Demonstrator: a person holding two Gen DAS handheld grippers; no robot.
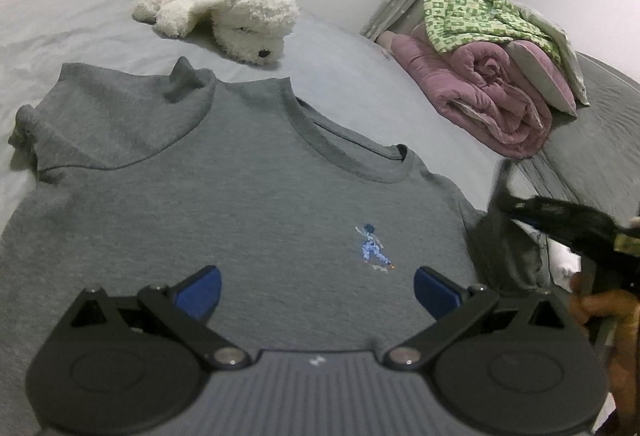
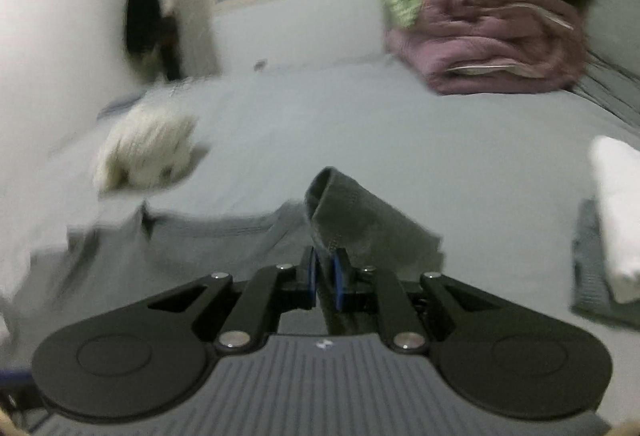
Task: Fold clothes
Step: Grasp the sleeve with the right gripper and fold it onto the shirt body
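A grey sweatshirt [image 1: 224, 196] with a small blue figure print [image 1: 374, 248] lies flat on the bed, its left sleeve folded across the chest. My left gripper [image 1: 316, 290] is open and empty, hovering over the shirt's front. My right gripper [image 2: 325, 278] is shut on the grey right sleeve [image 2: 356, 220] and holds it lifted off the bed. It also shows at the right of the left wrist view [image 1: 512, 204], holding the raised sleeve [image 1: 500, 248]. The right wrist view is blurred.
A white plush dog [image 1: 224, 10] lies beyond the collar. A rolled pink blanket [image 1: 492, 96] with green checked cloth [image 1: 476, 16] on top sits at the far right. The grey bedsheet [image 1: 80, 8] spreads all around. White folded cloth [image 2: 618, 212] lies at the right.
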